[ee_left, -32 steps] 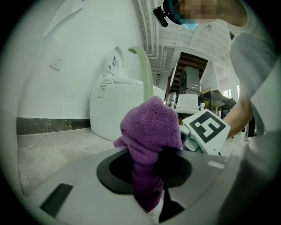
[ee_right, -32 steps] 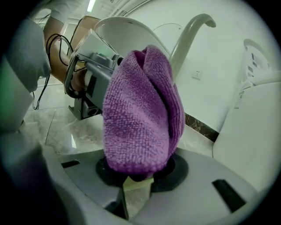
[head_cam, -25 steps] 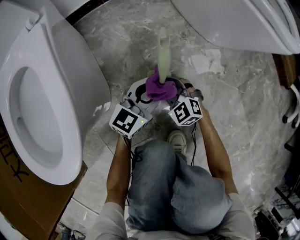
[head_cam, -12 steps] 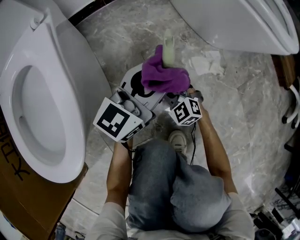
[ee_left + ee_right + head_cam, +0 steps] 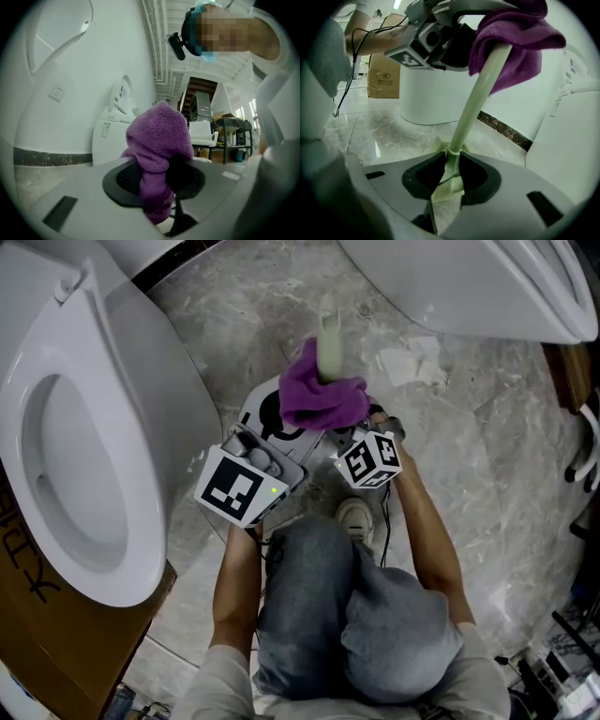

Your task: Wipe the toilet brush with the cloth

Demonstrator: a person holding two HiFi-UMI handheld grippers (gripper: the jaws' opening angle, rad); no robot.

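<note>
The left hand-held gripper has a fuzzy purple cloth between its jaws, which are closing on it. The pads pinch the hanging fold, and the rest of the cloth bunches in a hood above them. Seen from overhead, this gripper reaches in from the near left. The cloth is wrapped round the upper part of a pale green plastic toilet brush handle, whose tip pokes out past the cloth on the far side.

The right hand-held gripper has its jaws nearly together. They are clamped on the lower end of that handle, where the round stem widens into a flat fin. From there the stem slants up and away to the cloth. The two grippers sit close side by side.

Under them lies a grey marbled stone floor. A white toilet bowl with its seat down fills the left, and another white ceramic fixture is at the far right. A brown cardboard box stands at the near left beside the bowl. The person crouches over all this, with blue-jeaned knees nearest and a white shoe just behind the grippers.
</note>
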